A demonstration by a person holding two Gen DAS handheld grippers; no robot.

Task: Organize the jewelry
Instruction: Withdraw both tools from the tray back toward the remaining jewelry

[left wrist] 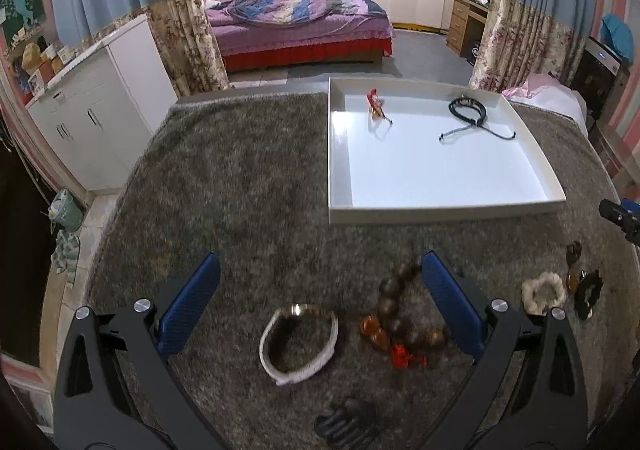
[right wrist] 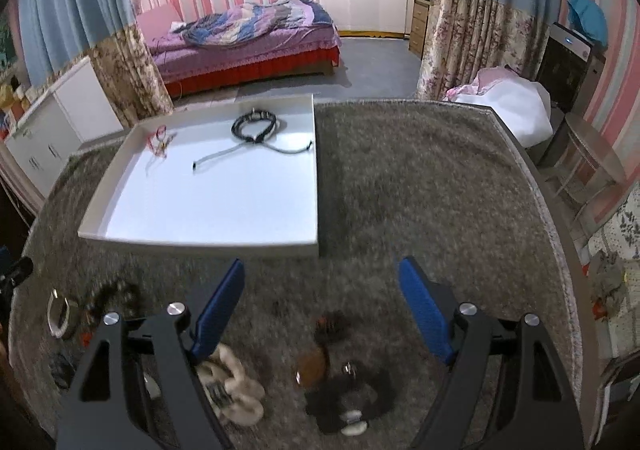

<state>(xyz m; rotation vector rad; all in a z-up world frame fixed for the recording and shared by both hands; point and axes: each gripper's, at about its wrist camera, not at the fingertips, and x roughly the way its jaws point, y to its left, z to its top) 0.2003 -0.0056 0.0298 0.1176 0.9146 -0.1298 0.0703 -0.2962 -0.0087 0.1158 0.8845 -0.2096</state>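
Note:
A white tray (left wrist: 440, 215) on the grey shag cloth holds a dark cord bracelet (left wrist: 467, 108) and a small red-and-gold piece (left wrist: 375, 105); the tray also shows in the right wrist view (right wrist: 200, 240). My left gripper (left wrist: 320, 270) is open above a white bangle (left wrist: 299, 346) and a brown bead bracelet (left wrist: 394, 314) with amber beads and a red tassel. My right gripper (right wrist: 322, 276) is open above an amber pendant (right wrist: 314, 366), a black fuzzy scrunchie (right wrist: 348, 402) and a cream fuzzy scrunchie (right wrist: 236, 390) at its left finger.
A black hair claw (left wrist: 348, 426) lies near the front edge. The cream scrunchie (left wrist: 543, 292) and black one (left wrist: 588, 292) lie to the right in the left wrist view. A white cabinet (left wrist: 92, 109) stands left, curtains and a bed behind.

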